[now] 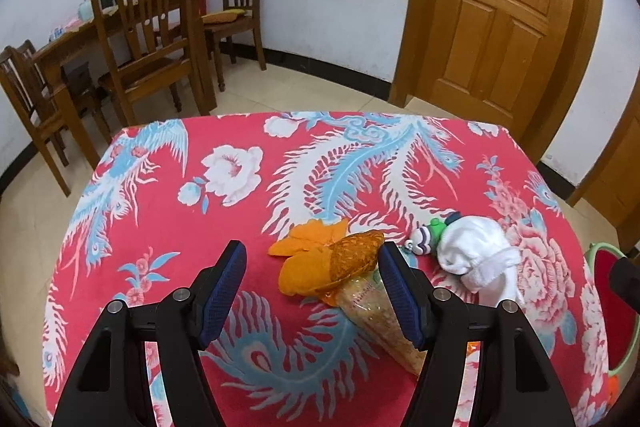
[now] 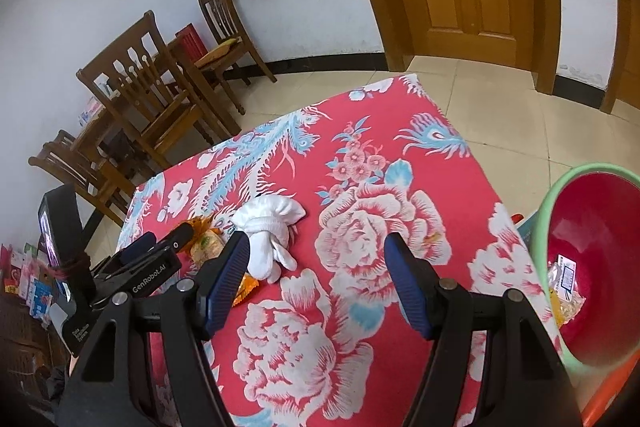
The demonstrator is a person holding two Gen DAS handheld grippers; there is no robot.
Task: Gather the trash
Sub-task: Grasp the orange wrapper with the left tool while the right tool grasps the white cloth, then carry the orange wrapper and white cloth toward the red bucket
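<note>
1. Now, through the left wrist camera, our left gripper point(image 1: 312, 263) hangs with jaws released above the orange wrapper point(image 1: 320, 259) and snack bag point(image 1: 380, 319) on the surface point(image 1: 180, 219); we judge a pickup is next.
2. Through the right wrist camera, our right gripper point(image 2: 318, 255) is released too, empty, near the white cloth point(image 2: 268, 227); the bin point(image 2: 592, 267) with some trash stands right.

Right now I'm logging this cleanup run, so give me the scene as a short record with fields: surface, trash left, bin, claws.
surface: table under a red floral cloth
trash left: orange peel pieces, an orange plastic wrapper, a clear cone-shaped snack bag, a crumpled white tissue wad, a small green-capped striped toy
bin: green-rimmed red basin beside the table, wrappers already inside
left claw: open, near the peel, holding nothing
right claw: open, over bare cloth, empty
</note>
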